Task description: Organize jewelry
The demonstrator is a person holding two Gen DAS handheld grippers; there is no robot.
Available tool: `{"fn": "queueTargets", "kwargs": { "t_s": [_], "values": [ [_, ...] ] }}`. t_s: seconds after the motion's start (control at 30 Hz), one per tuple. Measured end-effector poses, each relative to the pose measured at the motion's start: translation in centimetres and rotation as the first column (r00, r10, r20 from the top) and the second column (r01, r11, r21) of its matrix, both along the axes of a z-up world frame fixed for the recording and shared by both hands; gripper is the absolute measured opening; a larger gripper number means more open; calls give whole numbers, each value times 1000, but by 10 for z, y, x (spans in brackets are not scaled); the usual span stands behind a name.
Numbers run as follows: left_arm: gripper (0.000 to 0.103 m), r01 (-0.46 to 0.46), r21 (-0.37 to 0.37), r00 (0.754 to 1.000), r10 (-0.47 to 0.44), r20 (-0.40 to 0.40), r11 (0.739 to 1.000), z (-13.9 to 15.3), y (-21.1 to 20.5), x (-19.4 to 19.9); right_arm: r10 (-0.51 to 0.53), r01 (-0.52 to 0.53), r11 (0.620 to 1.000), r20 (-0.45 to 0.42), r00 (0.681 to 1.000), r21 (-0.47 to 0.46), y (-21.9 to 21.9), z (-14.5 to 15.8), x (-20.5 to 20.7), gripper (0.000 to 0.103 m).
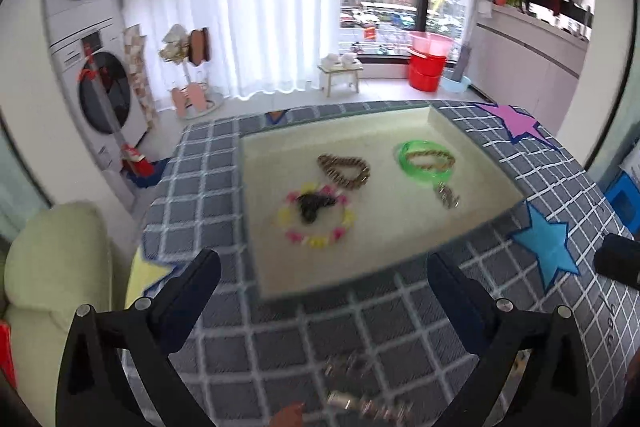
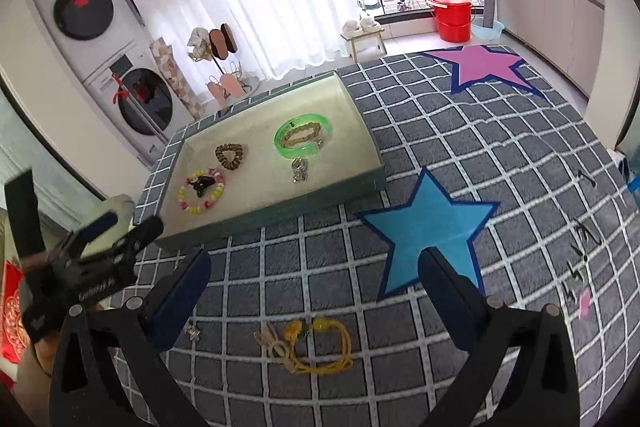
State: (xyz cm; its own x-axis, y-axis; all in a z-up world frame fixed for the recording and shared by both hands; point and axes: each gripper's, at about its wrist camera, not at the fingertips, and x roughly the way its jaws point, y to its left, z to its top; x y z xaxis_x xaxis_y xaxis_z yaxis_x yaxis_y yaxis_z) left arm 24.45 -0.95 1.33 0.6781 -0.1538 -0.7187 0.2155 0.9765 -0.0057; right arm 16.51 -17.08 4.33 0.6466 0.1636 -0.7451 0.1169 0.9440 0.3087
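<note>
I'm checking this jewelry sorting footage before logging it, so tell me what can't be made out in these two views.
- Left wrist view: the silvery metal piece on the grey checked cloth near the bottom edge is motion-blurred; its type is unclear.
- Same view: a dark object is cut off by the right edge.
- Right wrist view: the small silvery trinket beside one jaw is too small to identify.
- Right wrist view: black markings on the cloth are illegible.

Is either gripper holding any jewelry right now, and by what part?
Nothing is held. The left gripper and right gripper both stand open and empty; the yellow cord bracelet lies loose on the cloth.
</note>
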Motion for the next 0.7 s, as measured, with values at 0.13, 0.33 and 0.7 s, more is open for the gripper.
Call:
{"fn": "queueTargets", "kwargs": {
  "t_s": [0.13, 0.33, 0.7],
  "values": [
    [103, -45, 2, 999, 45, -22, 999, -12, 17, -16, 36, -39, 997, -53, 998, -65, 9, -5, -11, 103],
    [103, -118, -48, 985, 111, -132, 992, -38, 34, -38, 39, -47, 997, -125, 991, -61, 12, -28, -29, 103],
    [103, -253, -57, 939, 231, -254, 966, -62, 24, -60, -1, -28, 987, -181, 983, -157, 7, -49, -41, 103]
  ]
}}
